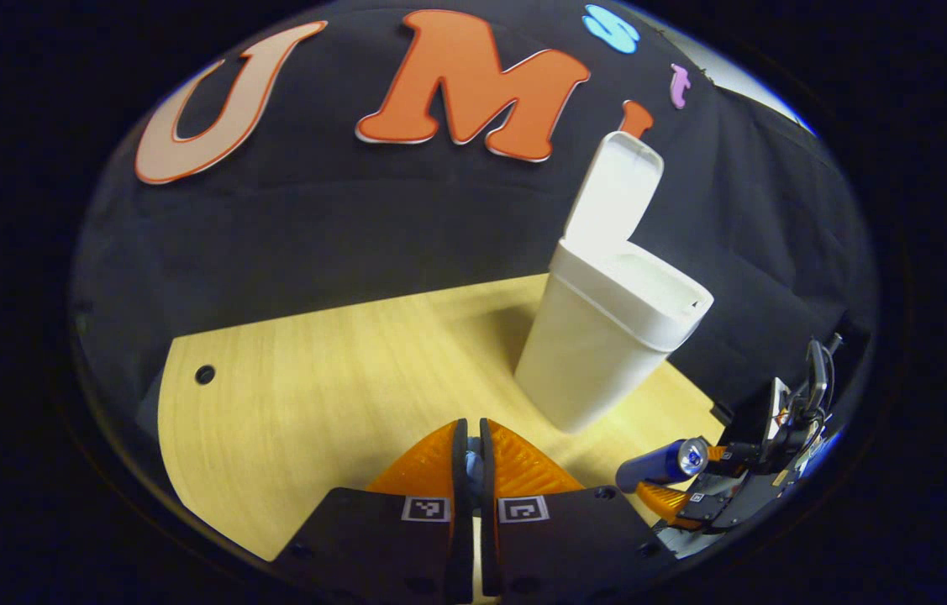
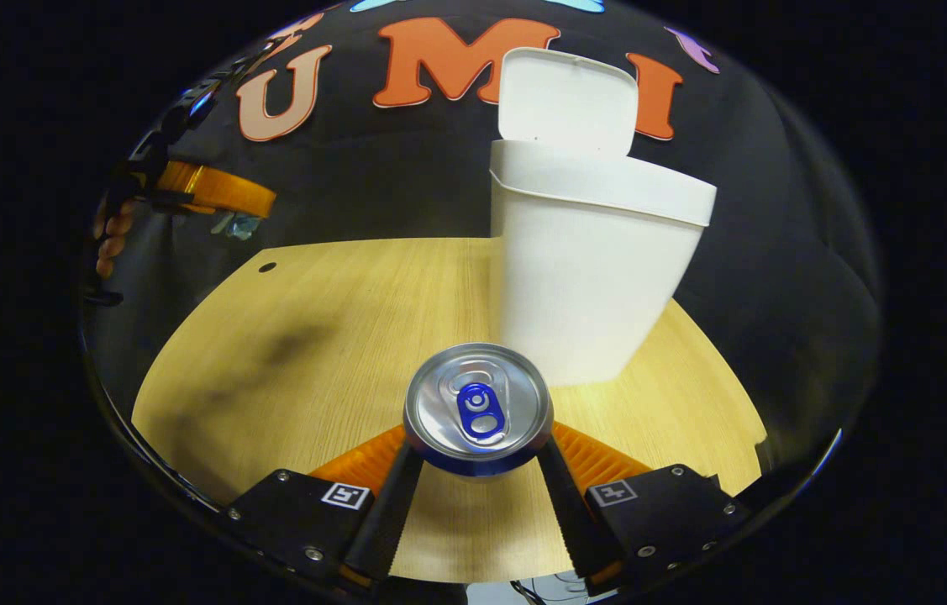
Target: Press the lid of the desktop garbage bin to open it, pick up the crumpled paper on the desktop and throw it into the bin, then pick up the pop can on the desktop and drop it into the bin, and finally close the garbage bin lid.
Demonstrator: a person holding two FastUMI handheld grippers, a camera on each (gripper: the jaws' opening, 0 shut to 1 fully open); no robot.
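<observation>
In the left gripper view the left gripper [image 1: 474,458] hung low over the wooden desktop [image 1: 305,403] with its jaws drawn together; something small and pale-blue showed in the narrow slot between them, too hidden to name, and no crumpled paper lay on the bare wood that could be seen. The garbage bin [image 1: 599,353] stood toward the far right of the desktop with its lid [image 1: 614,193] swung up and leaning back on its hinge, so the mouth was free to take whatever came from above. At the lower right edge the right gripper [image 1: 696,475] was seen carrying the pop can [image 1: 662,464] on its side, top end pointing toward the bin, clear of the wood, which suited a carry rather than a rest. In the right gripper view the right gripper [image 2: 477,470] had its two fingers pressed against opposite flanks of the pop can [image 2: 477,407], the can lying along the fingers so its top and pull tab faced the camera; gripped at the waist like that it would likely not roll out. The garbage bin [image 2: 582,277] rose just beyond the can with the lid [image 2: 567,101] upright behind the opening, and the can sat below rim height, so by my judgement it needed lifting over the rim before release. The left gripper [image 2: 217,193] was held up at the far left in a hand [image 2: 107,239], well apart from the bin, leaving the path clear
</observation>
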